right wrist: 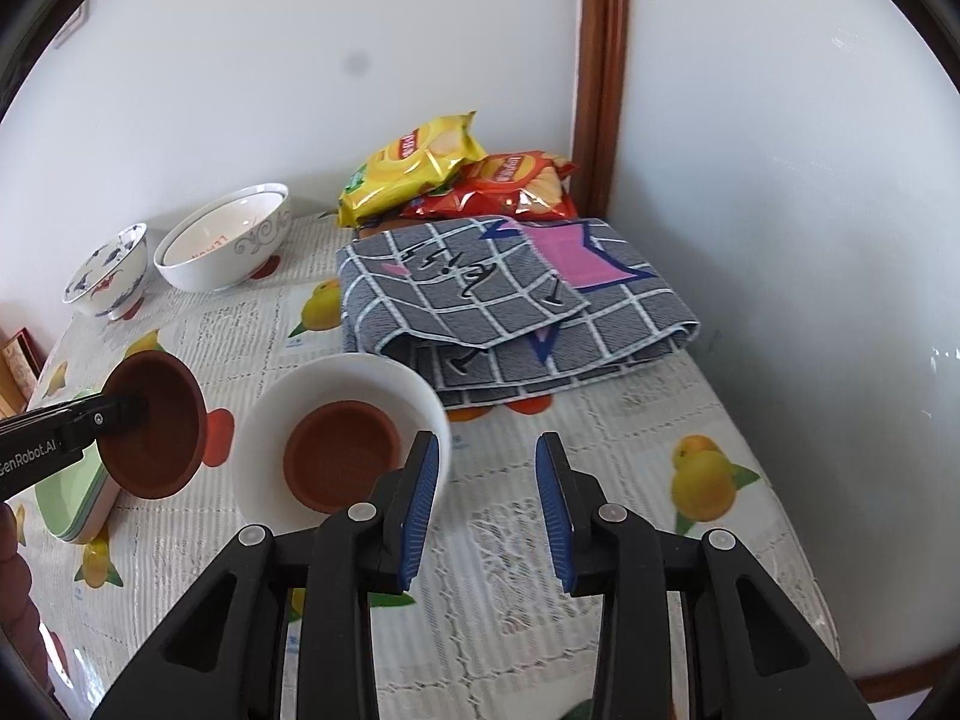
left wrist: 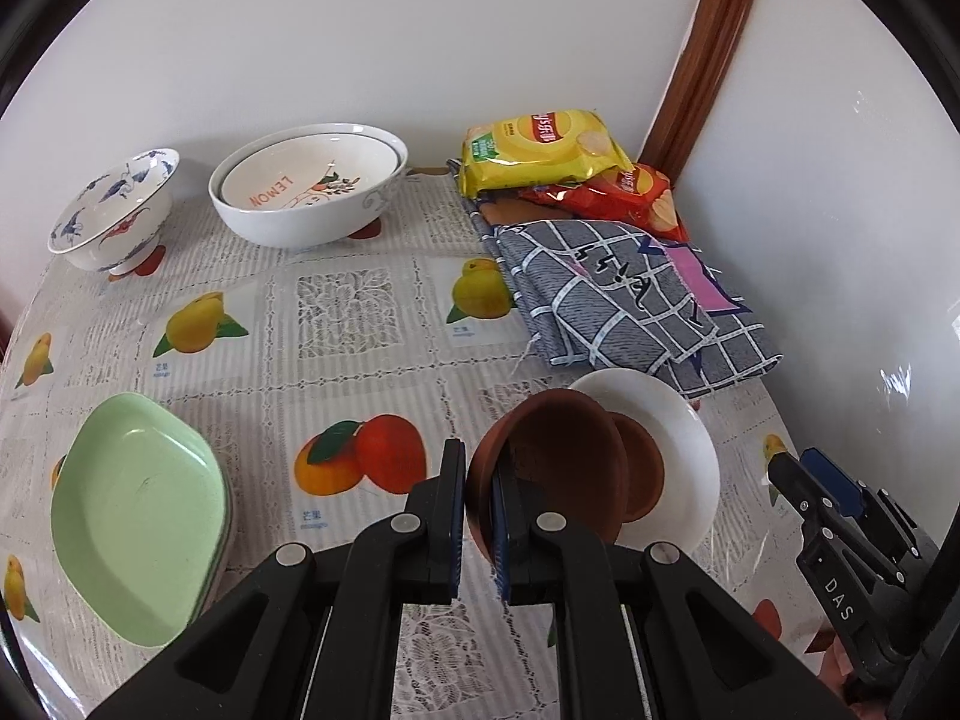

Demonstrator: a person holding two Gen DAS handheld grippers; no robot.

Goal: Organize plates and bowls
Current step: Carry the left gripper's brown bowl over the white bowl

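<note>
My left gripper (left wrist: 477, 480) is shut on the near rim of a brown bowl (left wrist: 552, 462) and holds it tilted above the table. From the right wrist, that brown bowl (right wrist: 162, 438) hangs at the left with the left gripper (right wrist: 129, 411) clamped on its rim. Just beside it a white bowl (left wrist: 684, 438) sits on the table with a second brown bowl (left wrist: 645, 474) inside. My right gripper (right wrist: 486, 498) stands open to the right of the white bowl (right wrist: 360, 372), with nothing between its fingers. The second brown bowl (right wrist: 342, 456) rests inside the white one.
Stacked green plates (left wrist: 138, 516) lie near left. Two nested white bowls (left wrist: 306, 192) and a blue-patterned bowl (left wrist: 114, 216) stand at the back. A folded checked cloth (left wrist: 630, 300) and two chip bags (left wrist: 540, 150) fill the back right corner against the walls.
</note>
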